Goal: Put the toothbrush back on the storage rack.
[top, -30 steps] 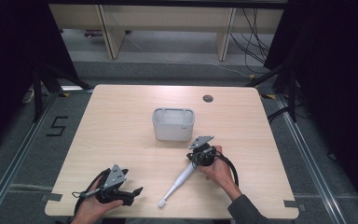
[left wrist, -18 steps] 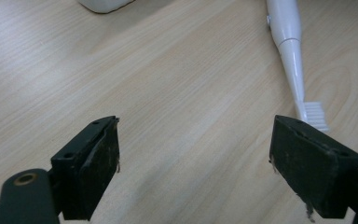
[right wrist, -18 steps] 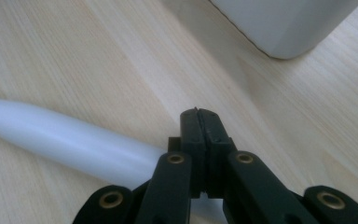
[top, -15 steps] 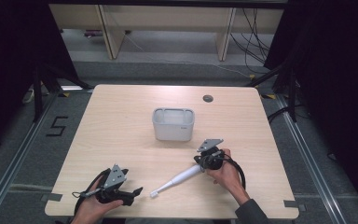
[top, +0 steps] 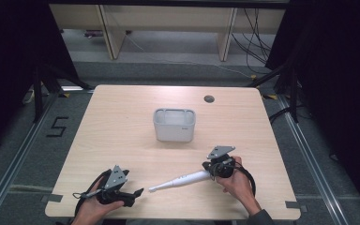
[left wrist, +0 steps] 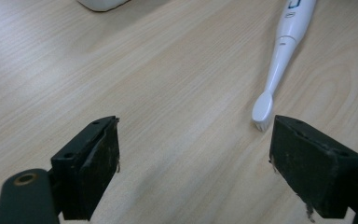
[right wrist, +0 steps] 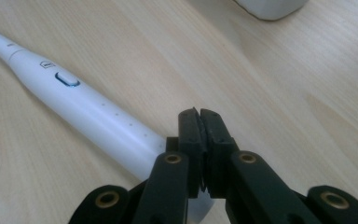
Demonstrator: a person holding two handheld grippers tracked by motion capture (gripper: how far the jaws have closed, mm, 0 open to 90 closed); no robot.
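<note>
So the table has the little bin sitting around the middle, a bit toward the far side. The electric toothbrush lies on the table nearer the person, angled, brush head pointing at the left gripper at the near left, handle end touching the right gripper on its right.

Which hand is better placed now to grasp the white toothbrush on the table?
Probably the left. The left tool is open, and the head of the toothbrush lies just ahead of one jaw. The right tool is shut beside the handle's end, so it must open first.
</note>
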